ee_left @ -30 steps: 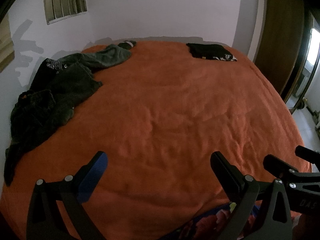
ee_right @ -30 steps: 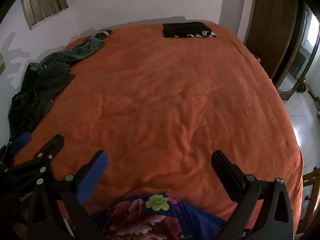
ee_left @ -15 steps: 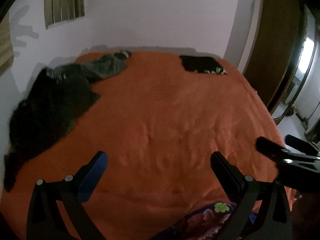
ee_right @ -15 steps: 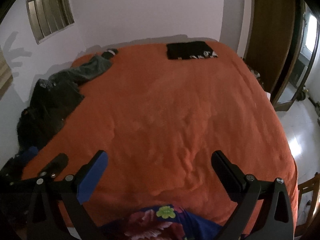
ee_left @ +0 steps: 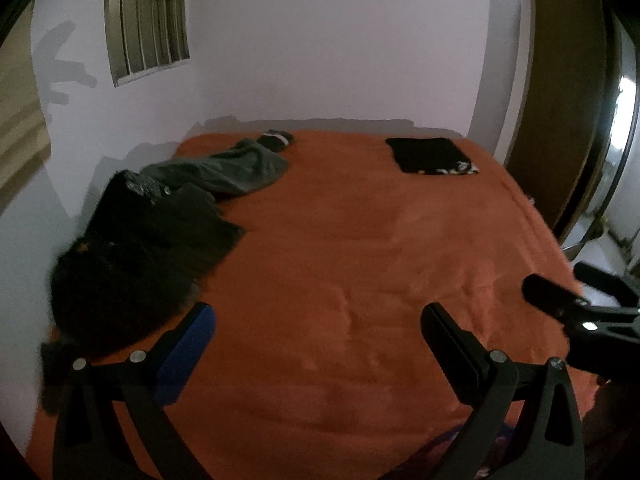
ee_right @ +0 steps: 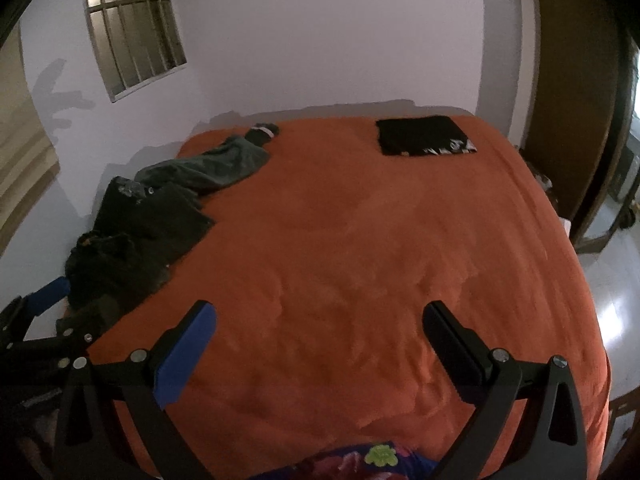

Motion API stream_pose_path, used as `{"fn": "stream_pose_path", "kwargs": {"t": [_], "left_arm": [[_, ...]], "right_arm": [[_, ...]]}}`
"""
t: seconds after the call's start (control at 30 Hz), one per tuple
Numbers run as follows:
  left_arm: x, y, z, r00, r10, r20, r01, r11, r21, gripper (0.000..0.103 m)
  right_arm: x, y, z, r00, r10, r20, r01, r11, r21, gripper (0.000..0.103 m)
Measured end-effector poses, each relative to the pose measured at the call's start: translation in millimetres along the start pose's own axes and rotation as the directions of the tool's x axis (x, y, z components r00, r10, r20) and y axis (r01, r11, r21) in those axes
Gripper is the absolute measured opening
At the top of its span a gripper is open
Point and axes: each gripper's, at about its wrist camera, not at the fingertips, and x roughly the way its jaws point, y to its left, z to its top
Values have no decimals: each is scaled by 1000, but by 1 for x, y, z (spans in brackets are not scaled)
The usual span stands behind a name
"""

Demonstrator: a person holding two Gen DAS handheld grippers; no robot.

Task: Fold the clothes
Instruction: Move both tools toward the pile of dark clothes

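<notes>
While both of our hand-held grippers, the left hand-held gripper (ee_left: 316, 340) and the right hand-held gripper (ee_right: 318, 338), gape empty, the unfolded clothes pile (ee_left: 148, 240) lies at 10 o'clock on the bed (ee_left: 360, 260), nearer the left, its long axis running toward 1 o'clock.

Orange blanket (ee_right: 360, 240) all across the bed — dark heap of clothes (ee_right: 136, 232) at its left edge, grey-green garment (ee_right: 212, 164) beyond, black folded shirt (ee_right: 420, 136) with white print near the far right corner.
</notes>
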Motion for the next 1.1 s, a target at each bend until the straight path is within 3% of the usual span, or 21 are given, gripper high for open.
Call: {"fn": "stream_pose_path", "kwargs": {"t": [0.4,0.57,0.67,0.8,1.0,1.1], "left_arm": [[33,54,5,997,64,-46,-60,996,73,103],[38,97,6,997,37,-65,-38,999,-9,103],[45,123,6,992,102,-71,-105,994,-33,103],[61,142,5,967,227,-117,-229,973,-1,103],[79,161,-12,961,264,-84,-260,964,48,103],[96,173,-18,950,297,-99,-293,955,51,103]], "right_arm": [[41,54,22,998,48,-27,-50,997,-53,103],[61,86,26,995,85,-43,-89,992,-85,103],[77,106,29,993,99,-56,-105,989,-105,103],[106,136,31,990,118,-83,-128,983,-128,103],[149,181,33,982,146,-121,-164,975,-153,103],[167,203,35,980,152,-131,-174,969,-175,103]]}}
